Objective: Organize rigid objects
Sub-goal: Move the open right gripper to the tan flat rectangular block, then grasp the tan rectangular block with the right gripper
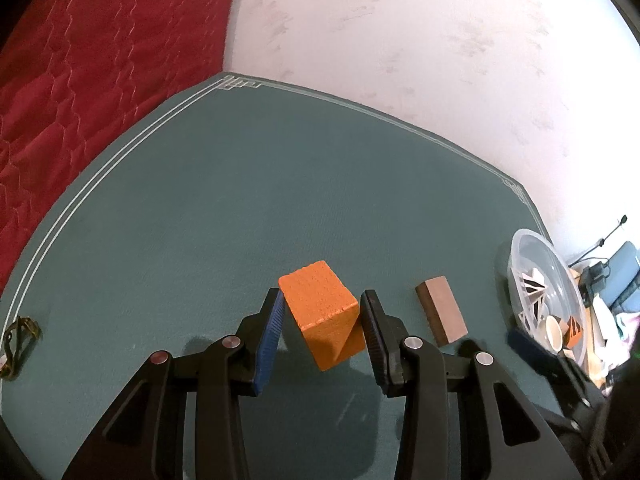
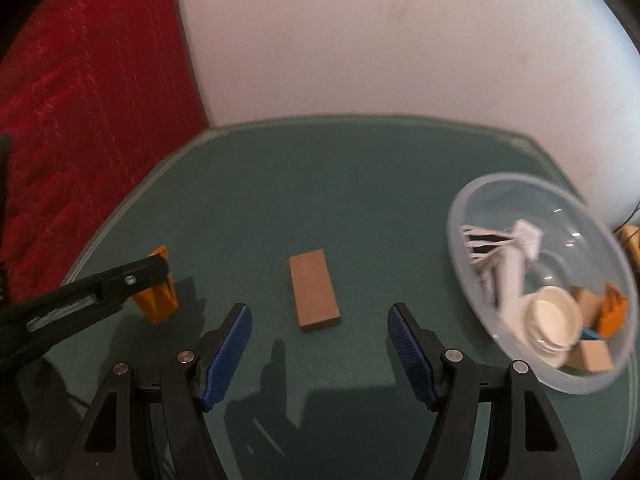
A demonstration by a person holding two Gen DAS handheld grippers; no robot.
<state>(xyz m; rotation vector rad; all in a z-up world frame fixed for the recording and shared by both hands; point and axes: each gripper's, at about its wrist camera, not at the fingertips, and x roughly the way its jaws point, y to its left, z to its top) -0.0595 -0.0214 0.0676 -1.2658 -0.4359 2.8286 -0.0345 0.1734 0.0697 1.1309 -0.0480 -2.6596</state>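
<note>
My left gripper (image 1: 322, 300) is shut on an orange block (image 1: 325, 314), tilted and held a little above the green table mat (image 1: 200, 220). In the right wrist view the block (image 2: 157, 302) shows at the left behind the left gripper's finger (image 2: 120, 280). A brown flat block (image 1: 441, 315) lies on the mat right of it; it also shows in the right wrist view (image 2: 315, 291), just ahead of my open, empty right gripper (image 2: 320, 314). A clear plastic bowl (image 2: 472, 216) at the right holds several small items.
The bowl (image 1: 520, 248) sits at the mat's right edge in the left wrist view. A red quilted cover (image 1: 80, 60) lies to the left, a white wall behind. A small dark metal clip (image 1: 18, 340) lies at the mat's left edge. Clutter lies beyond the bowl.
</note>
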